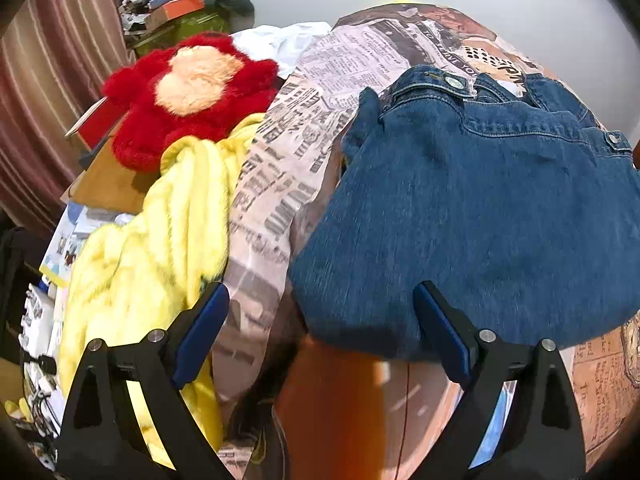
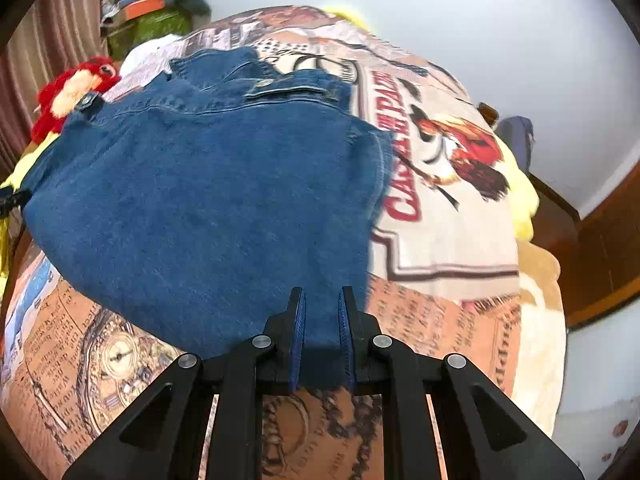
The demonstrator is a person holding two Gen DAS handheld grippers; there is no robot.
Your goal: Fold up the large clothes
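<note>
A blue denim jacket (image 1: 480, 208) lies folded on a bed cover printed like newspaper (image 1: 280, 160), collar and buttons at the far side. My left gripper (image 1: 320, 320) stands wide open above the jacket's near left corner, and its blue pads (image 1: 204, 328) touch no cloth. In the right wrist view the jacket (image 2: 200, 200) fills the middle, and its near hem runs in between the fingers. My right gripper (image 2: 322, 312) is shut on that hem at the jacket's near right corner.
A red plush toy (image 1: 192, 96), a yellow fleece blanket (image 1: 160, 248) and a white garment (image 1: 280, 40) lie left of the jacket. Boxes and clutter (image 1: 180, 4) are piled by the striped curtain (image 1: 40, 100). Wooden furniture (image 2: 600, 240) stands at the bed's right side.
</note>
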